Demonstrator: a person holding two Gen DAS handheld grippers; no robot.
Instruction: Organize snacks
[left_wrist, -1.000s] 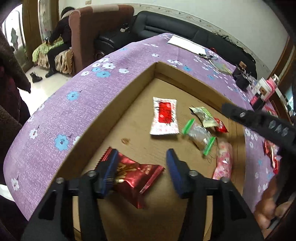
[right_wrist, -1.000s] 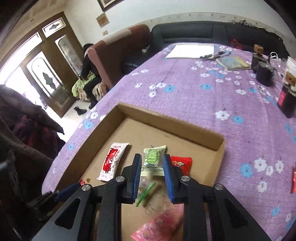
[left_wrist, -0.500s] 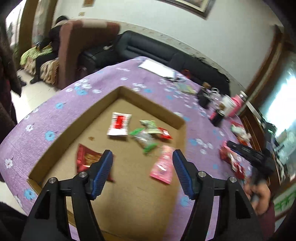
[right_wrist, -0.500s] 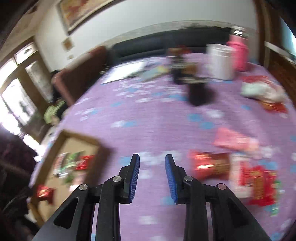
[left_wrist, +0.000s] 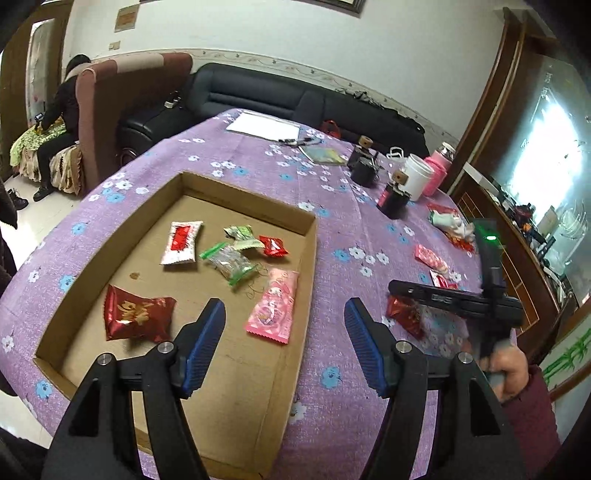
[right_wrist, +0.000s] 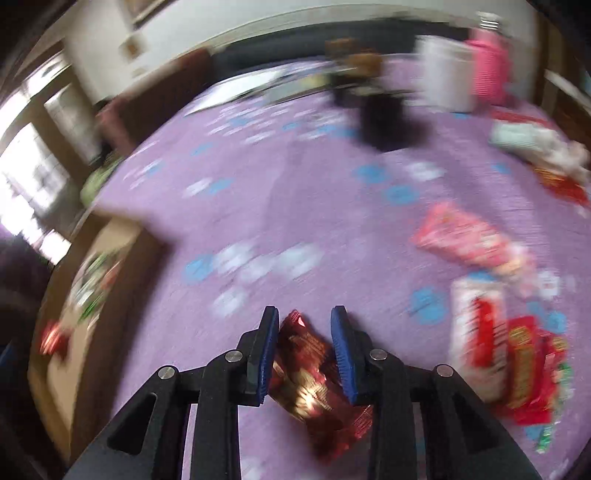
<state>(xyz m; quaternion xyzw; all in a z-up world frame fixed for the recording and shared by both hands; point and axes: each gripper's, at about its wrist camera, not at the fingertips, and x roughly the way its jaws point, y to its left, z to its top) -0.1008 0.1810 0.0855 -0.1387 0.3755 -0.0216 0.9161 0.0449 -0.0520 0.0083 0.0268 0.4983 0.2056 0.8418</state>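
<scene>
With the right gripper (right_wrist: 304, 350) straddling the dark red foil packet (right_wrist: 314, 384), jaws spread, centre then pinch it; the left gripper (left_wrist: 284, 343), jaws spread and empty, waits at the cardboard tray's (left_wrist: 310, 258) 5 o'clock corner.

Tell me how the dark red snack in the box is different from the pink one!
The dark red snack is shiny, crinkly and squarish; the pink snack is long, flat and pale. The dark red snack lies nearer the box's left wall, the pink snack nearer its right. Both lie loose inside.

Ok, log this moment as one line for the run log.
left gripper: open, empty, over cardboard tray | right gripper: straddling dark red snack packet on tablecloth, grip unclear | tray: six snacks
</scene>
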